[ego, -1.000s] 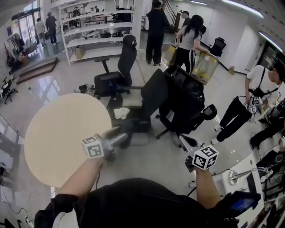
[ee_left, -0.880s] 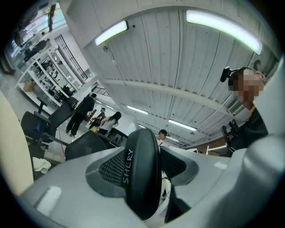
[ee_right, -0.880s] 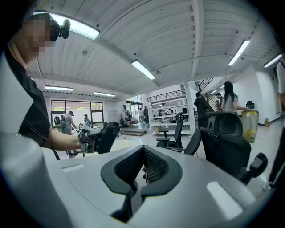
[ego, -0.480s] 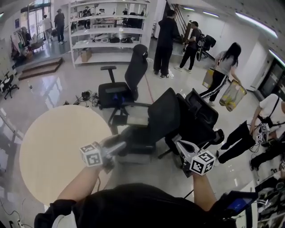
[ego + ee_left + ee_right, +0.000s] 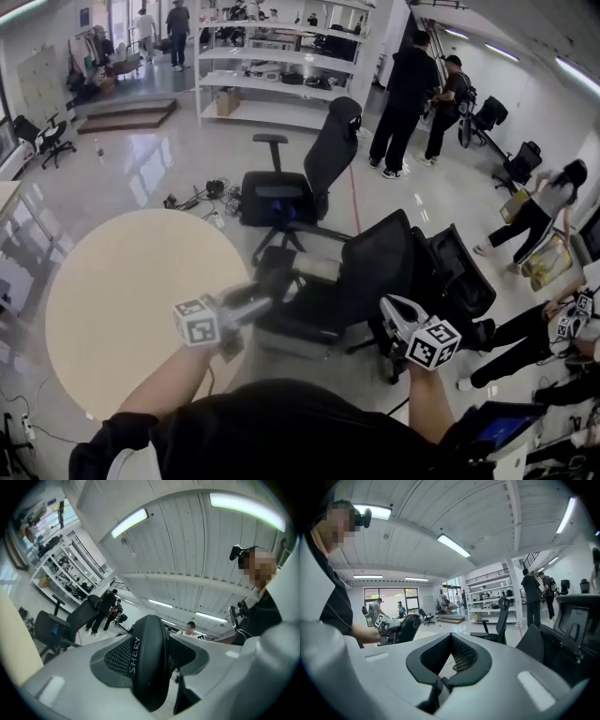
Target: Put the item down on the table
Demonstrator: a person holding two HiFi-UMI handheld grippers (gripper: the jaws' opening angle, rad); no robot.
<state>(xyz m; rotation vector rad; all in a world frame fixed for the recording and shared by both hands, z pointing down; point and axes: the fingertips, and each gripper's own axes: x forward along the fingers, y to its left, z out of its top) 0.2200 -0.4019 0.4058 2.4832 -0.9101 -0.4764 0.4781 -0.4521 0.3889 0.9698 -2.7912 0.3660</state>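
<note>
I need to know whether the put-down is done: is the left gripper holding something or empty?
Holding. In the left gripper, a black curved item fills the gap, with both jaws pressing on it.

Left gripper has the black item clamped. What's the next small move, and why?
Probably swing the left gripper leftward over the round table before lowering. Its jaws are clamped on the black item, and in the head view they sit at the table's right edge, so a release here might miss.
</note>
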